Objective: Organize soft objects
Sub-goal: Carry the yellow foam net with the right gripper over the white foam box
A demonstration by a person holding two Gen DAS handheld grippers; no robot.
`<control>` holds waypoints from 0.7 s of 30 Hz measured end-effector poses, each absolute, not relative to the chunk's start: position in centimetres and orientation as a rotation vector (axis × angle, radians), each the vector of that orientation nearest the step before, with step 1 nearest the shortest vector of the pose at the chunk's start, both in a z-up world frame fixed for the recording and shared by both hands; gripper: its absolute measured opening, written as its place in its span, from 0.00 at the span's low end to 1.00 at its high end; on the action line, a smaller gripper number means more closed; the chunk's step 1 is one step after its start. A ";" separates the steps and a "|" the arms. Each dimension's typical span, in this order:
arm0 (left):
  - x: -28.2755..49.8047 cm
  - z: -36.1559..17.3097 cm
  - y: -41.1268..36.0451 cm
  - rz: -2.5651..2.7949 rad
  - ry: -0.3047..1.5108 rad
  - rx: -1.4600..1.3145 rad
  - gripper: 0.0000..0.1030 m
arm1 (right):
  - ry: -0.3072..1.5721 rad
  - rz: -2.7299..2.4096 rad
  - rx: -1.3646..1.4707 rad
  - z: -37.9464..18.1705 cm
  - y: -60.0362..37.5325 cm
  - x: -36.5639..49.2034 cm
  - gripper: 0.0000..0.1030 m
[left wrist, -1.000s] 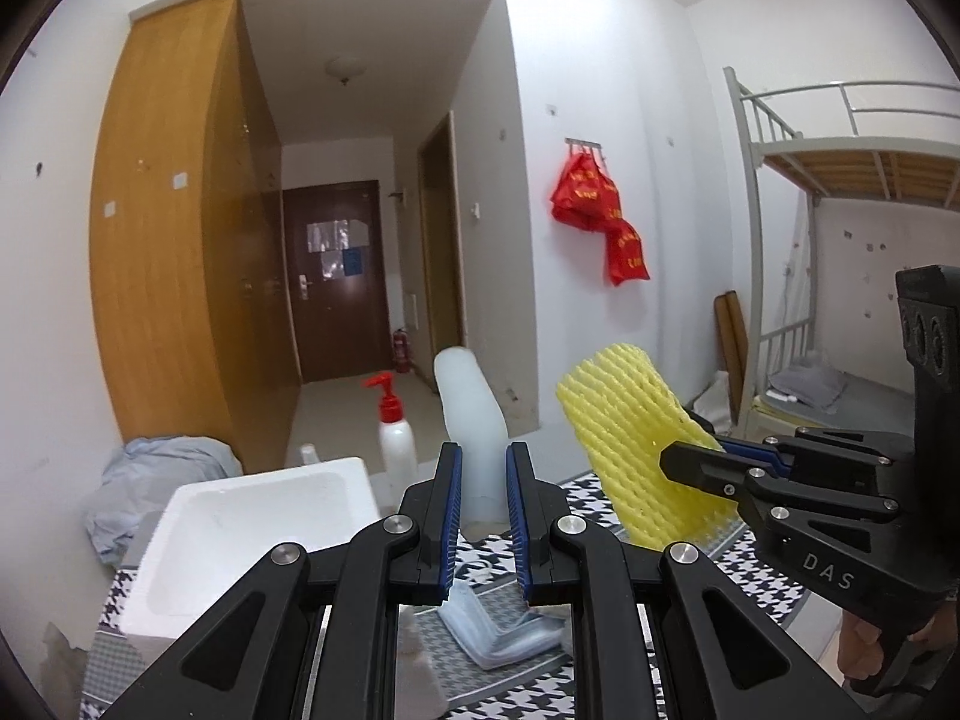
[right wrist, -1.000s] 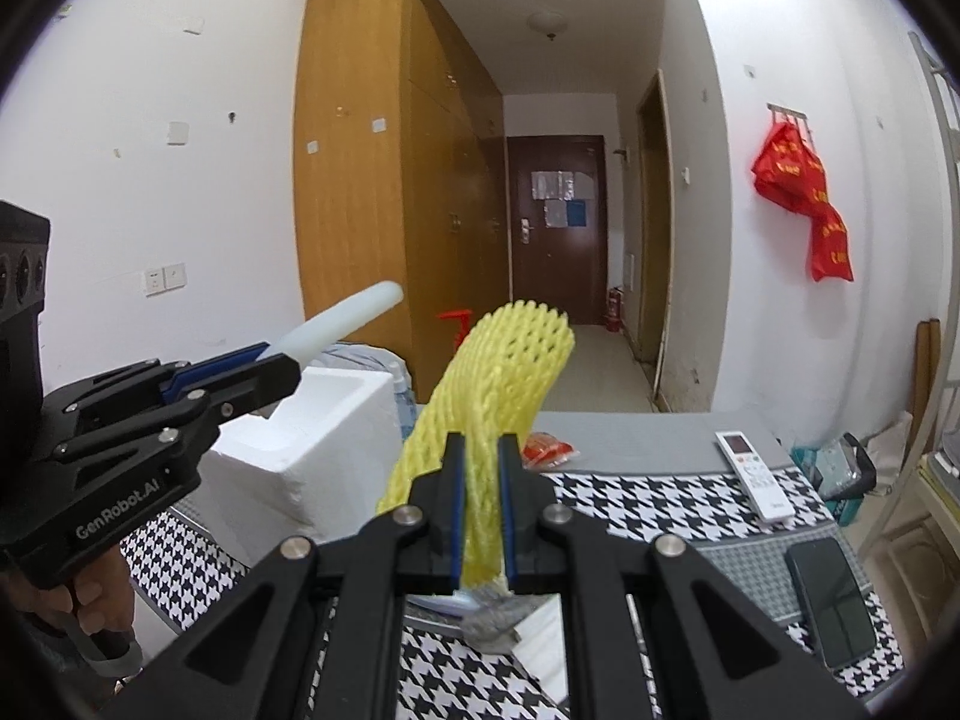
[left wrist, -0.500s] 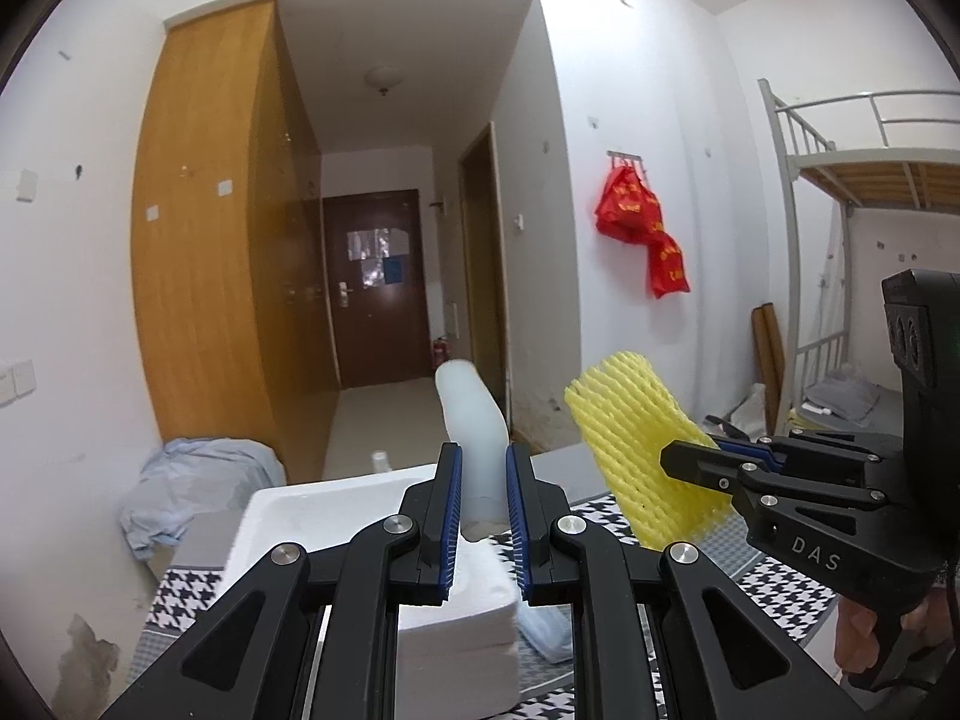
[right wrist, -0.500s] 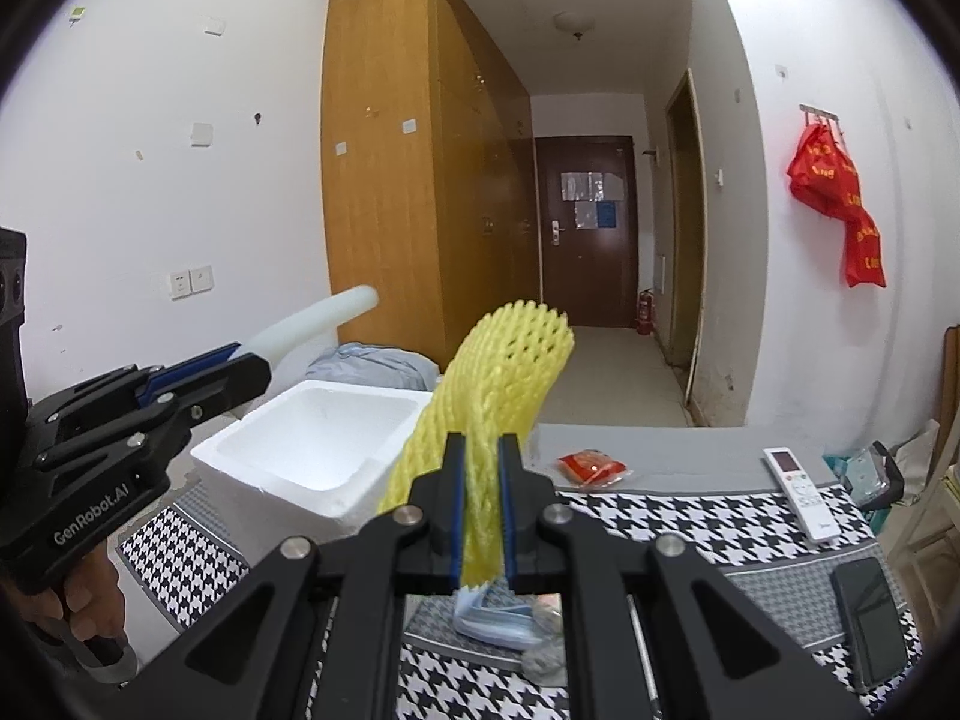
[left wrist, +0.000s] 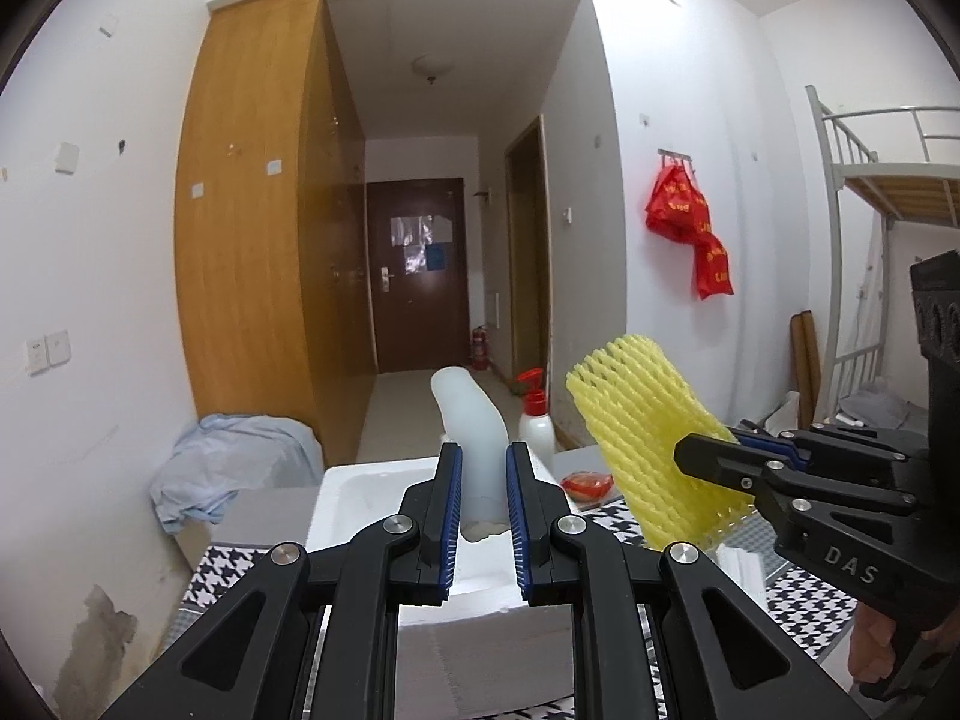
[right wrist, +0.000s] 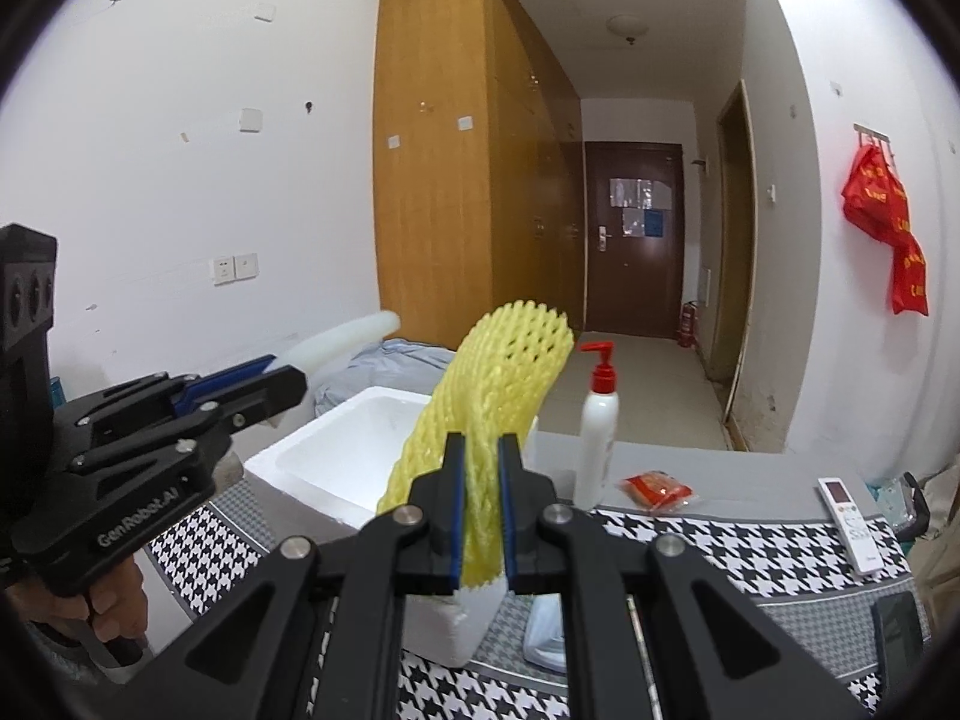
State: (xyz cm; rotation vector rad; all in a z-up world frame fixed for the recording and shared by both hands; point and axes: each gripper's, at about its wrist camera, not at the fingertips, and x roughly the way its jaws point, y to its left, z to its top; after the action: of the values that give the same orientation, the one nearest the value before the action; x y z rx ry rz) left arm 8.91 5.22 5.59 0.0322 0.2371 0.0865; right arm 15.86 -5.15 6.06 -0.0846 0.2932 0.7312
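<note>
- Two grippers were each clenched on a soft piece: the left gripper (left wrist: 483, 501) pinched a pale translucent foam tube (left wrist: 471, 420) between its blue-lined pads, and the right gripper (right wrist: 480, 510) pinched a yellow foam-net fruit sleeve (right wrist: 495, 384) the same way.
- Both pieces stood with their long axes rising up and away from the jaws; the tube curved slightly at its top, and the sleeve leaned over toward its open, ragged end.
- Directly ahead of and below both grippers sat an open white polystyrene box (right wrist: 336, 450), its mouth facing up; judging by the task, that box was the likely place for both pieces.
- From the left wrist view the box (left wrist: 360, 492) lay straight under the tube, so the left hand seemed the nearer of the two; the sleeve hung over the box's near right corner in the right wrist view.
- Lowering either piece in would call for tipping its long axis down toward the opening.
- Beyond the box on the black-and-white houndstooth tablecloth (right wrist: 720, 546) stood a white pump bottle with a red top (right wrist: 597, 426), with a small red packet (right wrist: 657, 489) and a white remote control (right wrist: 849, 516) further right.
- Readable writing: "GenRobot.AI" on the left gripper's body in the right wrist view, and "DAS" on the right gripper's body in the left wrist view; the remote's print was too small to read.
</note>
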 end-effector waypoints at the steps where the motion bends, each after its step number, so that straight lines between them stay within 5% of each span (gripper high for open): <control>1: 9.0 5.5 5.4 0.088 0.242 0.031 0.15 | 0.292 0.734 -0.088 6.0 -5.0 15.8 0.12; 21: 13.7 4.4 8.1 0.105 0.336 -0.027 0.16 | 0.298 0.730 -0.117 6.0 -3.2 16.7 0.12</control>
State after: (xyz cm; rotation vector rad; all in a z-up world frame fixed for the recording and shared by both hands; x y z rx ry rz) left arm 13.65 8.07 4.36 -0.0267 0.3363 0.1048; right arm 16.65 -3.16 6.04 -0.1167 0.2984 0.7304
